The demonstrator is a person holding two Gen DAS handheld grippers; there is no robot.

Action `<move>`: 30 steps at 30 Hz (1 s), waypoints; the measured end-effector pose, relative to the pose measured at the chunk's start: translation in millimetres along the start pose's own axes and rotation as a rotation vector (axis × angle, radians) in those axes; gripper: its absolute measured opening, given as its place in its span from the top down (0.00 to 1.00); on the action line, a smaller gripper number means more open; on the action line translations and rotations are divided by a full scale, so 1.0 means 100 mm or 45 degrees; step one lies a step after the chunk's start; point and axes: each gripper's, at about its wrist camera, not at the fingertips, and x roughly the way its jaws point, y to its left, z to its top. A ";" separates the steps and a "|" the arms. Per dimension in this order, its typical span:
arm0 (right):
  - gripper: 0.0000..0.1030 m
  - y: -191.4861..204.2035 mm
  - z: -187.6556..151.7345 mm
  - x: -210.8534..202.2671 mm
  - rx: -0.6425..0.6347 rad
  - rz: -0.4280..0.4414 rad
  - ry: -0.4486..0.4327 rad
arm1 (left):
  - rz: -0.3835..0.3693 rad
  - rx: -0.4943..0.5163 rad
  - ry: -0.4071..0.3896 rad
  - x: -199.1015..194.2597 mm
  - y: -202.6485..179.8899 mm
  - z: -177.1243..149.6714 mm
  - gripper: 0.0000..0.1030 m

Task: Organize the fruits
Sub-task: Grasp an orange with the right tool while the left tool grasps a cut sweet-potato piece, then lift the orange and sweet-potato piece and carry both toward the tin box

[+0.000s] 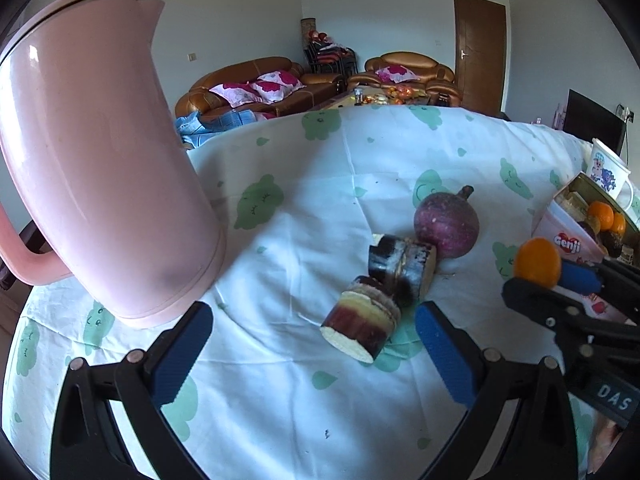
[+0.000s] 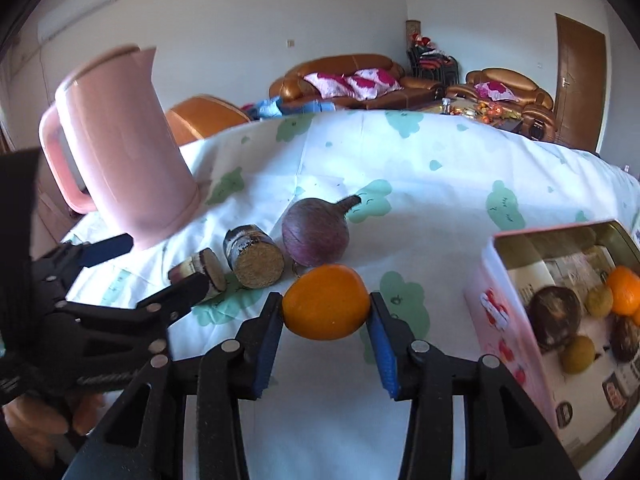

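The right hand-held gripper pinches an orange between its blue pads, just above the cloth-covered counter and left of the pink tin that already holds fruit. The left hand-held gripper stands spread wide and holds nothing, its pads either side of a sugarcane piece lying on the cloth.

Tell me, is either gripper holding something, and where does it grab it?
The right gripper holds the round orange fruit, its blue pads squeezing the two opposite sides. The left gripper is open and holds nothing.
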 end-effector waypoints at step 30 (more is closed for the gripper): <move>0.57 0.33 -0.14 -0.60 -0.192 -0.056 -0.441 | 0.232 -0.208 -0.272 -0.40 0.14 -0.06 0.55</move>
